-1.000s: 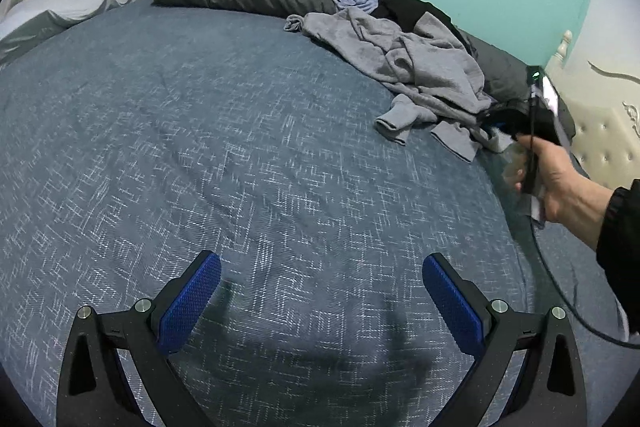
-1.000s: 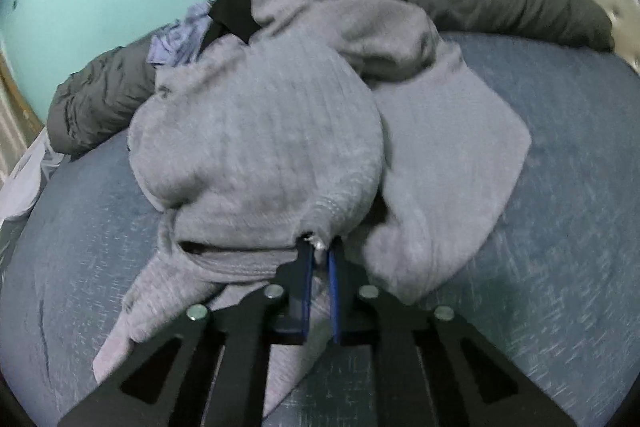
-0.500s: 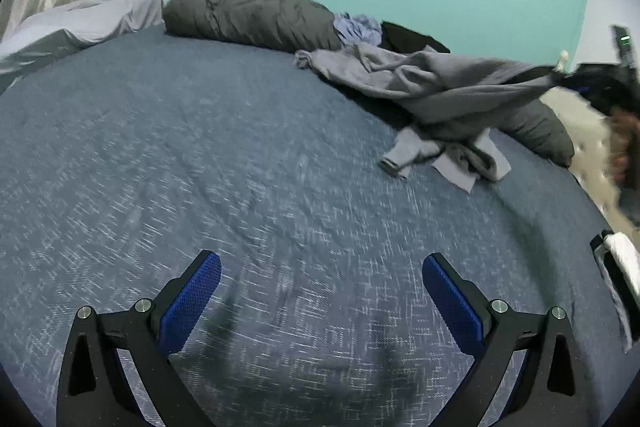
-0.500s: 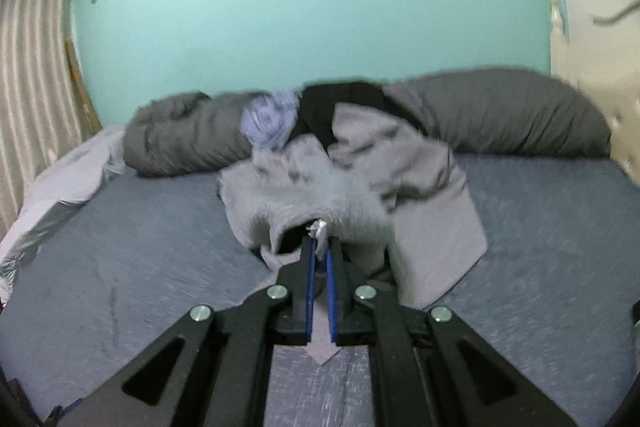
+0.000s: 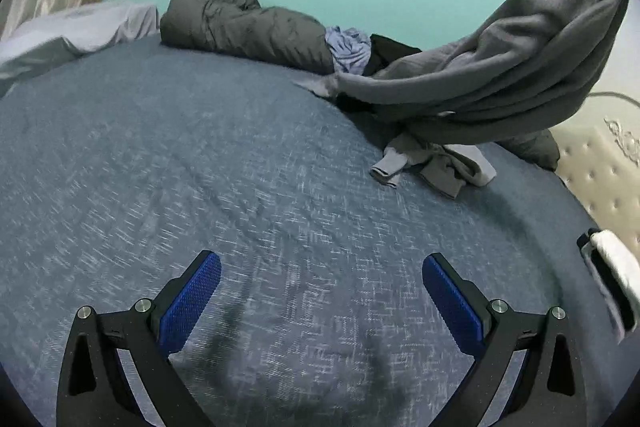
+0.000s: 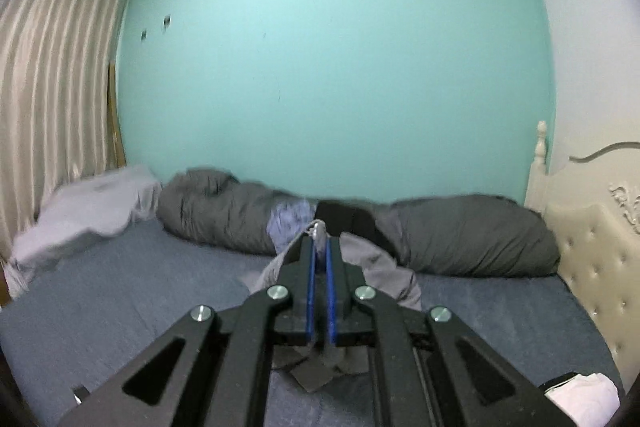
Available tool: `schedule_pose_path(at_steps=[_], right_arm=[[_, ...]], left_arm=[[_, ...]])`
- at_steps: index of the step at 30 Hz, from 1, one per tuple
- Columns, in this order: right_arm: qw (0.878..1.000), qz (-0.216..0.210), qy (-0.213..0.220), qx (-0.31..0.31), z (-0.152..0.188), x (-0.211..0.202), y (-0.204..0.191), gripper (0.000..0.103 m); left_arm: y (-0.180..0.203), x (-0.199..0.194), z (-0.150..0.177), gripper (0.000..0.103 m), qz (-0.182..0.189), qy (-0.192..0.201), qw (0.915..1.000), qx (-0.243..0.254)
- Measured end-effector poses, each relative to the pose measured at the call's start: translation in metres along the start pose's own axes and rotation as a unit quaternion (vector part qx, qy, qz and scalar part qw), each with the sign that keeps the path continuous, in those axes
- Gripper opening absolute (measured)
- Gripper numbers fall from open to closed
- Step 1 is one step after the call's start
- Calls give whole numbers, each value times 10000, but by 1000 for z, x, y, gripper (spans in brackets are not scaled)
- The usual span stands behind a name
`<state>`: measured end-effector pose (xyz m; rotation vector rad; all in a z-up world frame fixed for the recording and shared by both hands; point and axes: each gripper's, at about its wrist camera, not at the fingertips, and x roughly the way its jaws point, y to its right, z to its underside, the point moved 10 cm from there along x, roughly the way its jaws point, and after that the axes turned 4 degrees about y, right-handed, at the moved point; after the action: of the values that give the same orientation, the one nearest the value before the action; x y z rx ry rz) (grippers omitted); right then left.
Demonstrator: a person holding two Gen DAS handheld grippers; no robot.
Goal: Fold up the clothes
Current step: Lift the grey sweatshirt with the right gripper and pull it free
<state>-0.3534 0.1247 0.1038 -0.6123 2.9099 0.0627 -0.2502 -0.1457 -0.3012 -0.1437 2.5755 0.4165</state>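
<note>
Grey garment hangs pinched in right claw above bed; left claw gapes empty.

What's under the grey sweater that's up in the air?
Under the lifted grey sweater lie its trailing sleeve and crumpled folds on the blue bedspread, with a black garment behind. Anything deeper is covered.

I see soft, even indoor light, brightest on the teal wall at twelve o'clock. Fisheye bending curves every edge into black corners. Motion blur smears the bed cover; faint shadows pool at six o'clock.
</note>
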Motion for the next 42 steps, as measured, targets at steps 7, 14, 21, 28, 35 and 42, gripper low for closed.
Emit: schedule_pose_path(at_steps=[7, 14, 21, 28, 35, 42], right_arm=[[9996, 103, 249, -54, -53, -66, 10, 4], [9944, -60, -1037, 177, 46, -40, 14, 5], [9785, -502, -1862, 732, 214, 2, 4, 5], [9522, -309, -2391, 1875, 343, 26, 32, 8], [9434, 854, -1963, 2535, 393, -7, 93, 53], [9358, 2, -1601, 3141, 409, -49, 70, 57]], left_arm=[[-7, -25, 12, 103, 158, 8, 9999, -53], [8, -51, 13, 103, 435, 144, 9989, 109], [19, -57, 23, 103, 596, 62, 9975, 372], [42, -39, 30, 103, 698, -149, 9965, 431], [94, -16, 40, 103, 1006, -326, 9903, 898], [135, 14, 57, 103, 1304, -728, 9838, 995]])
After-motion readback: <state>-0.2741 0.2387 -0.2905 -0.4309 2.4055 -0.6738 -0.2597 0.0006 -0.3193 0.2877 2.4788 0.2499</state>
